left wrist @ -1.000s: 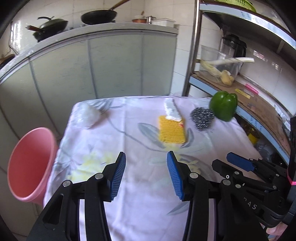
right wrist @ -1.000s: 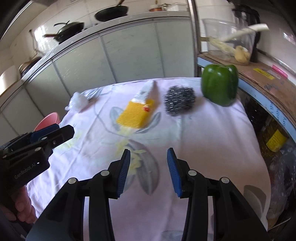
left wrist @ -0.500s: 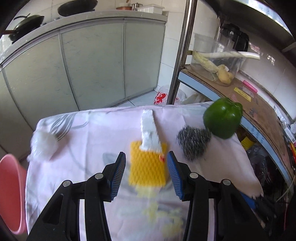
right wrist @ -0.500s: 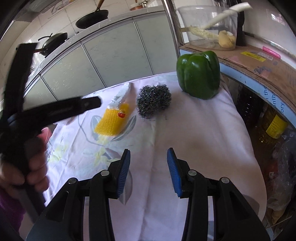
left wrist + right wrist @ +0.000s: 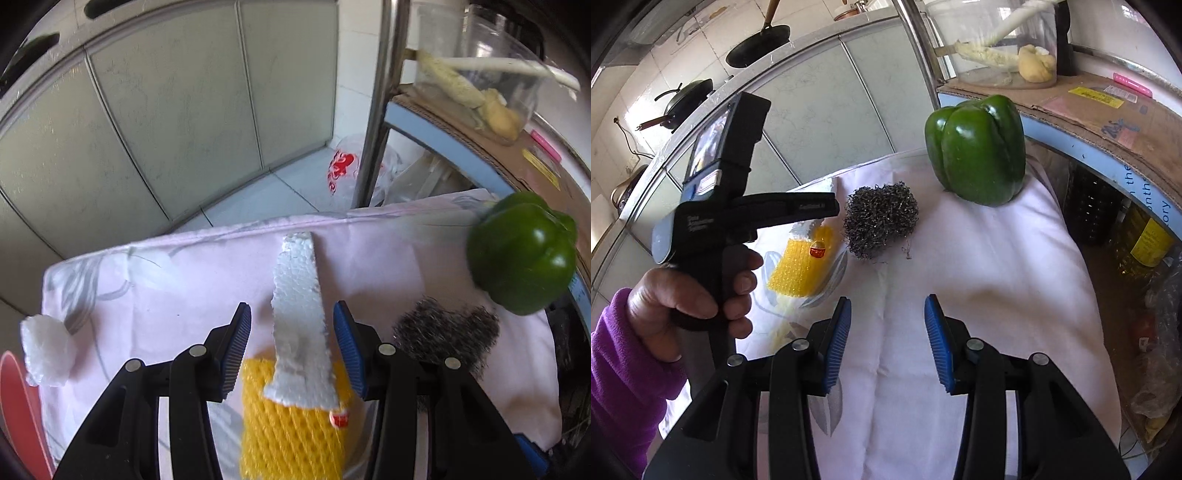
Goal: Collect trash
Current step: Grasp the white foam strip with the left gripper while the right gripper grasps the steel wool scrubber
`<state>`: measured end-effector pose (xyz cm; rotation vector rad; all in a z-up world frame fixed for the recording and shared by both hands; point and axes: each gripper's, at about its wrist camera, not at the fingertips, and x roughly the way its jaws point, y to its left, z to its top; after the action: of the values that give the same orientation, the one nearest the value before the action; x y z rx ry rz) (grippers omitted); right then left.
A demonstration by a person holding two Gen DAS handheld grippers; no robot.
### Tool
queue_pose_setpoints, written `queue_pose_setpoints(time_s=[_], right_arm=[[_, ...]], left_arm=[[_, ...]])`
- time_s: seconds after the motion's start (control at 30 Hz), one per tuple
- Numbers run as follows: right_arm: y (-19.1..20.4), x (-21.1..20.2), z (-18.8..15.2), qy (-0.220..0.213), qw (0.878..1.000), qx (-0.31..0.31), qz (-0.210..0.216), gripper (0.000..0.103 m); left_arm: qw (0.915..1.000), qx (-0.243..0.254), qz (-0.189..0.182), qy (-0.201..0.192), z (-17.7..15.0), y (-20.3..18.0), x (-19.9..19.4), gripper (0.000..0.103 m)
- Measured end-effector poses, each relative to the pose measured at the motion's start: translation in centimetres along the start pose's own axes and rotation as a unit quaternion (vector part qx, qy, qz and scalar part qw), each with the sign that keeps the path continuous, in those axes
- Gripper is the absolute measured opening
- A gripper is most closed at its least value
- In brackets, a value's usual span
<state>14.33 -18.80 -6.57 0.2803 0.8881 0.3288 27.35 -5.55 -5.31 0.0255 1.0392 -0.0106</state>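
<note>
From the left wrist camera we see the left gripper (image 5: 291, 349) with its blue-padded fingers (image 5: 236, 350) spread wide, one on each side of a white foam strip (image 5: 301, 328). Neither pad touches the strip. The strip's near end overlaps a yellow foam net (image 5: 295, 435) (it carries a small red sticker), and both lie on the pink tablecloth (image 5: 177, 291) between the fingers. Whether the pads touch the net we cannot tell. A crumpled white wad (image 5: 46, 352) sits near the cloth's left edge, well apart from the gripper, with the rim of a pink bin (image 5: 18, 417) just below it at the frame's left margin. To the right of the gripper lies a steel wool scourer (image 5: 447, 339), and beyond it a green bell pepper (image 5: 521, 254) stands at the table's right corner.

From the right wrist camera we see the right gripper (image 5: 888, 341) held wide apart too, holding nothing, over bare cloth (image 5: 979, 280). Ahead of it sit the scourer (image 5: 881, 219) and the pepper (image 5: 977, 147), near each other but not touching. To the left, a hand (image 5: 690, 295) in a purple sleeve grips the handle of the left gripper, whose body hides part of the yellow net (image 5: 801, 266).
</note>
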Motion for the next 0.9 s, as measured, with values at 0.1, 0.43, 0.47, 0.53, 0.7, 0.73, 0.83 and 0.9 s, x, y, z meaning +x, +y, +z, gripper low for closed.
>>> queue_pose_setpoints(time_s=[0.1,0.43,0.47,0.53,0.7,0.73,0.83,0.9], right_arm=[[0.0,0.2,0.2,0.001,1.0,0.001,-0.001,0.042],[1.3,1.0,2.0,-0.01,1.0,-0.008,0.001,0.056],[1.5,1.1,2.3,-0.014,1.0,-0.009,0.0,0.056],[2.0,1.5,2.7,-0.018,1.0,-0.013,-0.001,0.056],[2.9,3.2,3.9,-0.021,0.999,-0.02,-0.028,0.057],[3.0,3.6,4.2,-0.023,0.999,-0.021,-0.038,0.057],[3.2,4.7,5.0,-0.025,0.997,-0.029,-0.064,0.057],[3.2,5.3,5.3,-0.022,0.997,-0.025,-0.072,0.057]], left_arm=[[0.9998,-0.016,-0.01,-0.004,0.0,0.4,0.2,0.038],[0.9971,-0.041,-0.048,-0.042,-1.9,2.0,-2.7,0.026],[0.9965,-0.046,-0.052,-0.047,-2.1,2.3,-3.1,0.026],[0.9951,-0.054,-0.06,-0.057,-2.8,2.7,-4.2,0.026],[0.991,-0.08,-0.08,-0.071,-5.4,4.2,-6.4,0.026],[0.9903,-0.084,-0.084,-0.071,-5.9,4.5,-6.6,0.026],[0.9896,-0.089,-0.085,-0.075,-7.0,5.2,-7.3,0.026],[0.9897,-0.088,-0.08,-0.08,-7.5,5.4,-7.7,0.026]])
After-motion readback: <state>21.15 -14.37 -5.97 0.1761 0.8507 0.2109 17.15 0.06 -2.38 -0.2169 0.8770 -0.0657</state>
